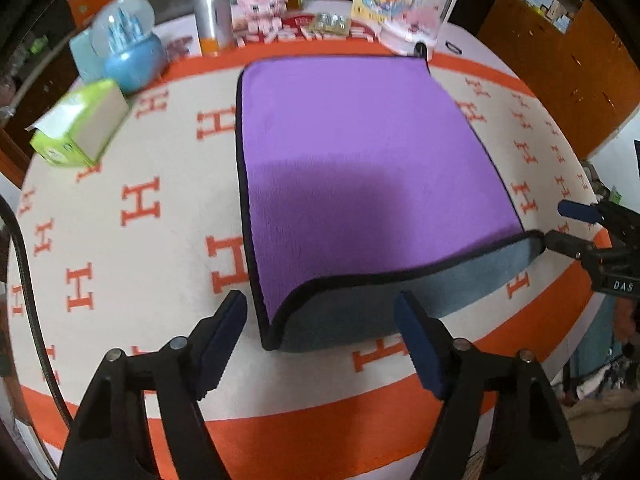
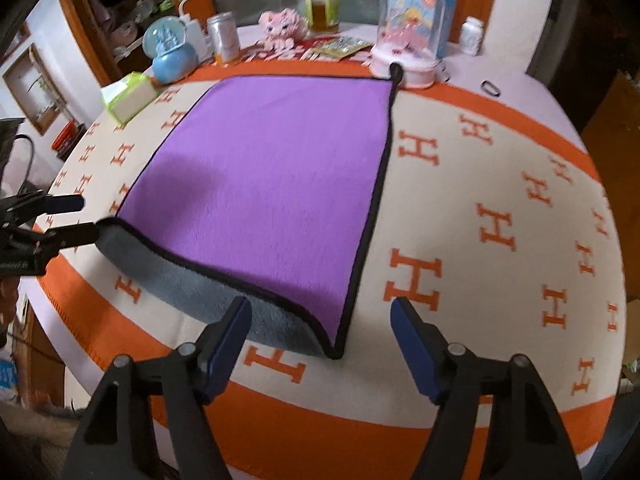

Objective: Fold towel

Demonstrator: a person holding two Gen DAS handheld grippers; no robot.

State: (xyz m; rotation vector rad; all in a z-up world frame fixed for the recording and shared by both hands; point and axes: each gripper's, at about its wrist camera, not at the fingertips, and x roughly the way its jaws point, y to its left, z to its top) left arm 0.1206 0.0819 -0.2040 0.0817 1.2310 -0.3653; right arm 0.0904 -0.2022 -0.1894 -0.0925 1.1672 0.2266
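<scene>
Far left of the cloth [image 1: 120, 208] sits the green tissue box [image 1: 80, 124], with the blue snow globe [image 1: 134, 46] just behind it and a silver can [image 1: 212, 20] further along the back row. Your left gripper [image 1: 320, 344] hangs low over the near edge with its fingers [image 1: 222, 340] spread wide and nothing between them. The towel's near left corner lies on the cloth just ahead of that gap.

The towel [image 1: 352, 152] lies purple side up in the middle of the orange-and-cream H-pattern cloth, black trim all round. Its near edge is curled up, so the grey underside [image 1: 400, 296] shows along the front. The far edge lies flat, close to the pink block figure [image 1: 262, 4] and the pink dome [image 1: 416, 20].

Your right gripper [image 2: 322, 344] is also low at the near edge, fingers [image 2: 412, 344] wide apart, empty; the towel's near right corner [image 2: 335, 354] sits on the cloth in front of it. In the left wrist view, one fingertip of that gripper looks to be touching the lifted near right corner, though contact is hard to confirm. Right of the towel is bare patterned cloth, with a small dark ring [image 2: 491, 88] on the table past the orange border.
</scene>
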